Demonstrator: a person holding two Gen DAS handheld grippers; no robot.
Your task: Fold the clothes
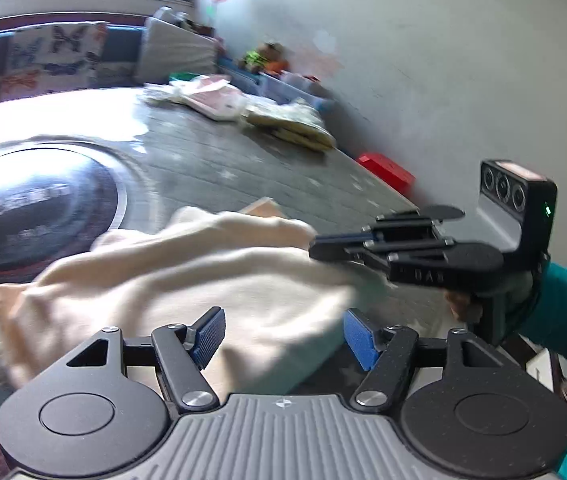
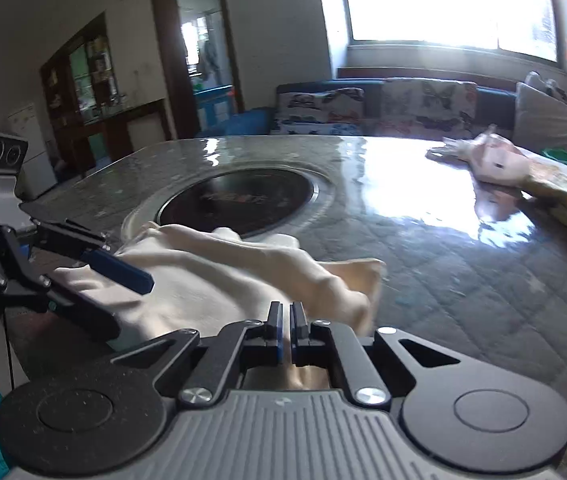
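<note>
Bare tabletop [image 2: 463, 264] right of cream garment [image 2: 219, 276]; clothes pile [image 2: 531, 176] blocks far edge

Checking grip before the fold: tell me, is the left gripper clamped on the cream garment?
No: the left gripper stands open, blue pads apart over the cream garment.

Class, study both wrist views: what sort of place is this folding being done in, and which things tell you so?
Most likely a home living or dining room. A butterfly-print sofa sits under a bright window, a glass-fronted cabinet stands by a doorway, and the table has a round built-in cooktop.
</note>
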